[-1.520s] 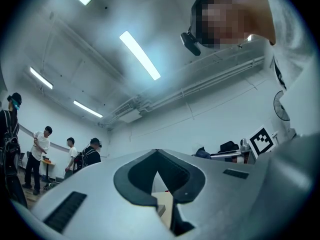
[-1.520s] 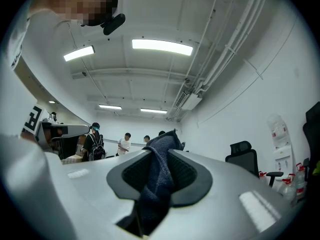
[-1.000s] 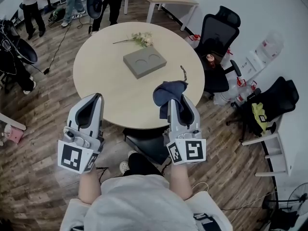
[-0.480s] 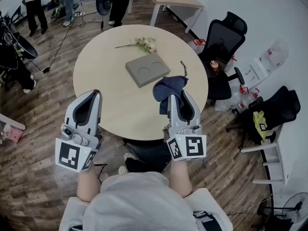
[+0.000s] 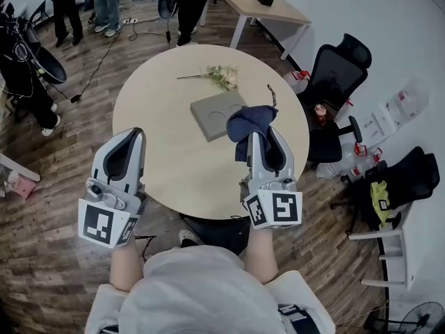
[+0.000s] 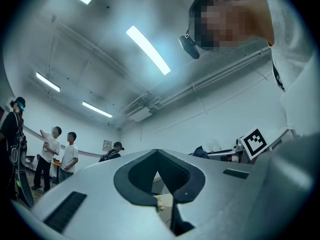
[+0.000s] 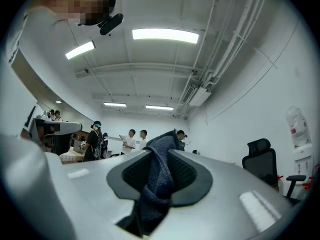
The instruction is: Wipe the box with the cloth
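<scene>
A flat grey box (image 5: pixel 214 114) with two round recesses lies on the round wooden table (image 5: pixel 160 110), right of its middle. My right gripper (image 5: pixel 254 135) is shut on a dark blue cloth (image 5: pixel 249 122), which hangs bunched over the box's right edge; I cannot tell whether it touches. In the right gripper view the cloth (image 7: pixel 159 179) fills the gap between the jaws of the right gripper (image 7: pixel 162 140). My left gripper (image 5: pixel 134 133) hovers over the table's near left edge, shut, nothing in it. In its own view the left gripper (image 6: pixel 157 153) holds nothing.
A sprig of pale flowers (image 5: pixel 221 76) lies behind the box. A thin dark strap (image 5: pixel 271 95) lies at the table's right rim. Black office chairs (image 5: pixel 336 72) stand to the right, a desk (image 5: pixel 268 7) behind, and people (image 5: pixel 104 2) at the back left.
Both grippers have moved forward over the table. The cloth in the right gripper has come closer to the box and now overlaps its right edge.
</scene>
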The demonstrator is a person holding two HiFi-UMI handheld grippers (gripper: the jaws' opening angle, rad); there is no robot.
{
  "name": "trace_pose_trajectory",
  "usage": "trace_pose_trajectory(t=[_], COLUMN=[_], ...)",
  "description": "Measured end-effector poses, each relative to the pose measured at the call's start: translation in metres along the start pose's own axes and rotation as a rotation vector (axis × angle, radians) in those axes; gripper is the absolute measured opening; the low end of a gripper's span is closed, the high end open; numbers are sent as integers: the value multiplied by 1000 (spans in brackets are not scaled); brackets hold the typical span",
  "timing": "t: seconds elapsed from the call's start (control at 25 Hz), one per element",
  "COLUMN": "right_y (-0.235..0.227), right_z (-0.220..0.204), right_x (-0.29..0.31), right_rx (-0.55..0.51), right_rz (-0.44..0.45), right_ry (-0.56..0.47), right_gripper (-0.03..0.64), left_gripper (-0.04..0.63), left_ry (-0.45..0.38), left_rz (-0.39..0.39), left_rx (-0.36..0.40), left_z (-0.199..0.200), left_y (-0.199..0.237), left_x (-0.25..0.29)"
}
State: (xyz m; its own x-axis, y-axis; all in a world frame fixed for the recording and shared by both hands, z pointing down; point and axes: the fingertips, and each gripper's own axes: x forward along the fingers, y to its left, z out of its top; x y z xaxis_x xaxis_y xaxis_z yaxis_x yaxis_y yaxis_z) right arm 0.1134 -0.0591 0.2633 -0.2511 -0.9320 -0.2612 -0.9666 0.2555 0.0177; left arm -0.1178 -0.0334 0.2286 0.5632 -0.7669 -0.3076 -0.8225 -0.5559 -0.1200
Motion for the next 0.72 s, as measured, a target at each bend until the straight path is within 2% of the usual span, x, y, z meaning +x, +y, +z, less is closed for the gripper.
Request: trace_pose_trajectory(t=[0.72], right_y=[-22], right_z=[-48], right_x=[54], right_rx=[39], right_rz=[96], right_ry=[59], right_gripper=[101], left_gripper=[3], left_ry=[57], left_rz=[22], left_rx=[-8], left_z=[-46], left_y=[1], left_x=[53])
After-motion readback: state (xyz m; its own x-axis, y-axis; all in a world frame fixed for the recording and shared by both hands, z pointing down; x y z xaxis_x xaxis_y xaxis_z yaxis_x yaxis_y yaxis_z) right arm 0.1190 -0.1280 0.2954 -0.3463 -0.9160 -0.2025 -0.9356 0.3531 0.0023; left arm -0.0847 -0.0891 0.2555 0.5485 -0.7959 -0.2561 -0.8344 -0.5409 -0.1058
